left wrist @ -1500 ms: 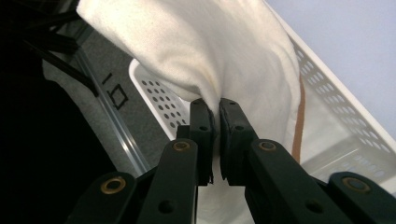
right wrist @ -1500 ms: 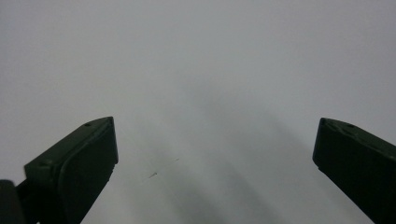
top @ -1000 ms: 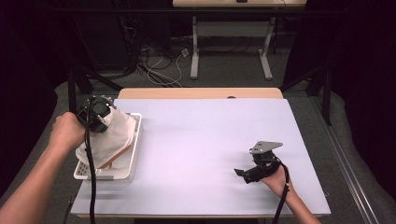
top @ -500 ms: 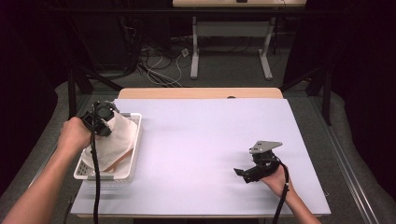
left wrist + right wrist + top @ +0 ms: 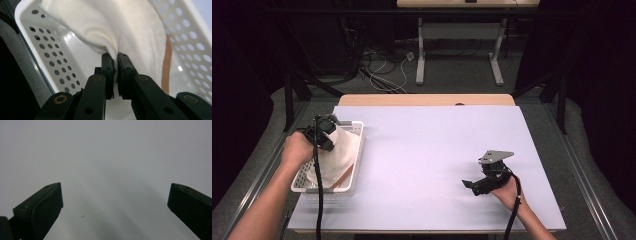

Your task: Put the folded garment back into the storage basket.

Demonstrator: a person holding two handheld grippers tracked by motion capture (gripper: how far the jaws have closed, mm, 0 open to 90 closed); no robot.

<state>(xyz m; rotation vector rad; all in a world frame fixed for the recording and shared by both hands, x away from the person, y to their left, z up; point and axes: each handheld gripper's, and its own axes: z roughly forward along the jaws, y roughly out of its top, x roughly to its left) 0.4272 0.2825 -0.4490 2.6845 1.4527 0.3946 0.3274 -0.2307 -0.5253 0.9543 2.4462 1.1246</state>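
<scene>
The left gripper [image 5: 114, 58] is clamped on a fold of the white cloth [image 5: 120, 27], its jaws nearly touching with the fabric pinched between them. Compared with the earlier high views, this gripper [image 5: 323, 134] is lower: the cloth [image 5: 334, 157], which a second ago rose in a peak above the basket [image 5: 353, 176], now lies slumped inside it, spread toward the 5 o'clock corner. The basket stands at the table's [image 5: 432, 150] 9 o'clock edge, in the same place as before. In the left gripper view, the perforated basket wall [image 5: 42, 50] runs at 9 o'clock of the jaws, and a tan stripe [image 5: 167, 67] on the cloth lies at 3 o'clock.

The right gripper [image 5: 473, 185] rests near the table's 4 o'clock area, well apart from the basket, and has not shifted between frames. Its jaws stand wide with nothing between them; the right gripper view looks onto bare table surface [image 5: 107, 165].
</scene>
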